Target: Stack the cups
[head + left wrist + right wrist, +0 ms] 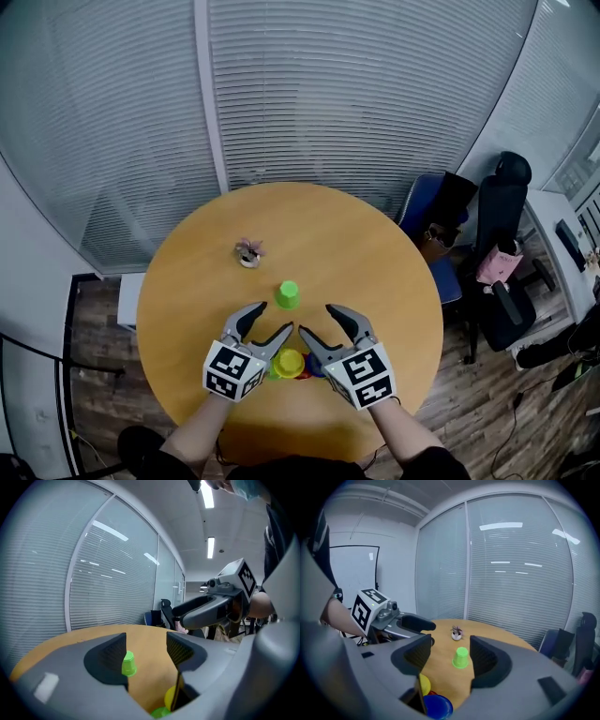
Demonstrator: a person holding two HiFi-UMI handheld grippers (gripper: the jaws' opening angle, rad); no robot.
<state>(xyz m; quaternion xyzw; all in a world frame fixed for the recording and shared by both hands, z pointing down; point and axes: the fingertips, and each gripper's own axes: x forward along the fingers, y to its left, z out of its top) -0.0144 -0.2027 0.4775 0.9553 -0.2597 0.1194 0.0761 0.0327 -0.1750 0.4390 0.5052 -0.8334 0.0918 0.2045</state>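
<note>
A light-green cup [287, 294] stands upside down near the middle of the round wooden table [375, 253]. Several more cups sit close together at the near edge: yellow [289, 361], green [276, 371], red [302, 374] and blue [315, 367]. My left gripper [272, 319] and right gripper [319, 321] hover side by side above that group, both open and empty. In the left gripper view, the light-green cup [128, 663] shows beside the left jaw, with the yellow cup [169, 696] lower down. In the right gripper view, the light-green cup [460, 658] lies ahead between the jaws, with the yellow [424, 684] and blue [438, 706] cups below.
A small potted plant [248, 253] stands on the table beyond the light-green cup. A glass wall with blinds [328, 94] runs behind the table. Office chairs [497, 234] stand on the wooden floor to the right.
</note>
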